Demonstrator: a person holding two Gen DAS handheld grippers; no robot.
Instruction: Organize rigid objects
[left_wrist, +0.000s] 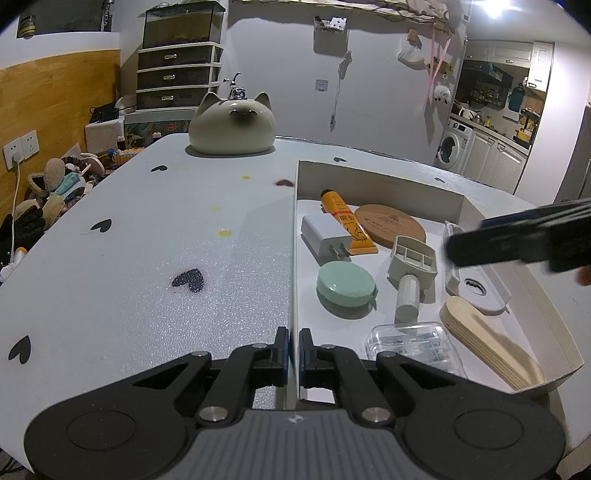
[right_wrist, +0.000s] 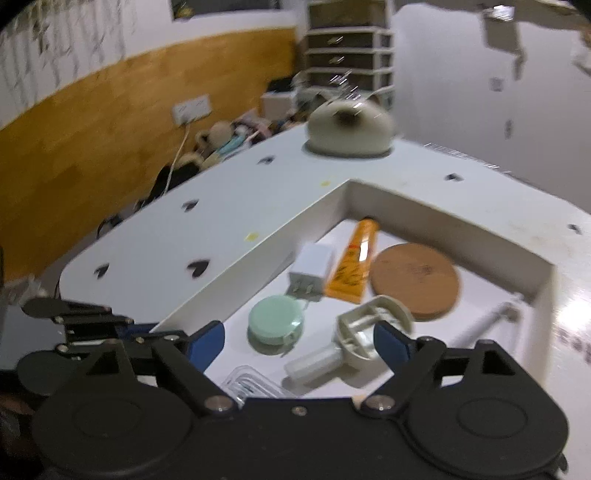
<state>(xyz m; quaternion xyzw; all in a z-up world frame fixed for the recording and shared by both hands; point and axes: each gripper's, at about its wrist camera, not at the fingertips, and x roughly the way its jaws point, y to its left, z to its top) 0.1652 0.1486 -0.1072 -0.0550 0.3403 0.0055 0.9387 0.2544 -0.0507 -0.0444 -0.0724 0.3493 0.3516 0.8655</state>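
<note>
The left gripper (left_wrist: 293, 354) clenched the shallow white cardboard box's (left_wrist: 295, 236) near wall, steadying it. The right gripper (right_wrist: 299, 341) hovered released above the beige plastic-handled brush (right_wrist: 354, 339) lying inside that box.

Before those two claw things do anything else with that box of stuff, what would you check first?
1. Left gripper clamped on the box wall: ok.
2. Right gripper open, holding nothing: ok.
3. White charger, orange tube, cork coaster, green round case inside the box: ok.
4. Table beside the box free of loose items: ok, only the cat ornament.
5. Next item to pick: cannot tell.
</note>
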